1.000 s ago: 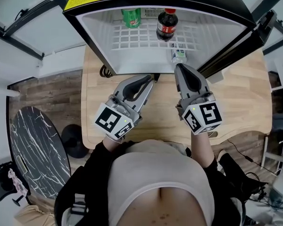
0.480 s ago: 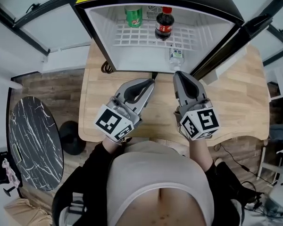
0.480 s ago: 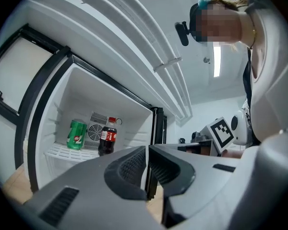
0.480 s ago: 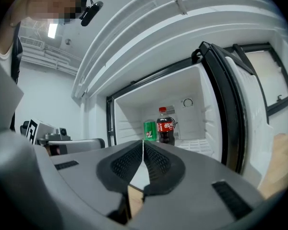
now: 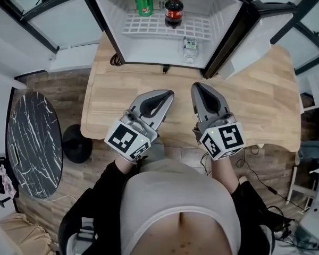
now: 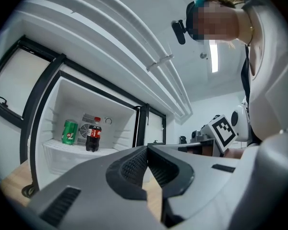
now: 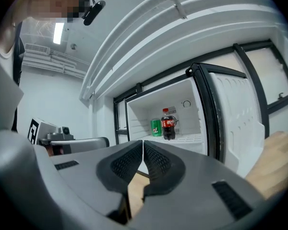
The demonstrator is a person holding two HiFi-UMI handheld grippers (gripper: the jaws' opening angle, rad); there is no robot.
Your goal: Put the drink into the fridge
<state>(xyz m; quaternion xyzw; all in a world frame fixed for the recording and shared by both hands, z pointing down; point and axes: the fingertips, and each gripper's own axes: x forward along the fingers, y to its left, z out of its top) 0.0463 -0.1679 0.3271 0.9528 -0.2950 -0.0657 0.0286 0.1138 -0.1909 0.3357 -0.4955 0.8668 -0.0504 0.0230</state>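
The small fridge (image 5: 109,23) stands open on the wooden table (image 5: 266,94). On its white wire shelf stand a green can (image 5: 144,3) and a dark cola bottle (image 5: 174,10) with a red cap. A clear water bottle (image 5: 189,49) stands lower, near the fridge's front right. My left gripper (image 5: 167,93) and right gripper (image 5: 194,86) hover side by side over the table in front of the fridge, both shut and holding nothing. The can (image 6: 69,132) and cola bottle (image 6: 93,134) also show in the left gripper view, and the same can (image 7: 156,127) and bottle (image 7: 168,124) in the right gripper view.
The fridge door (image 5: 247,33) hangs open to the right. A round black marble-patterned table (image 5: 32,153) stands on the wooden floor at the left. Cables trail on the floor at the right.
Both grippers have drawn back from the fridge toward the table's near edge. The water bottle stays inside the fridge, farther from the right gripper than before.
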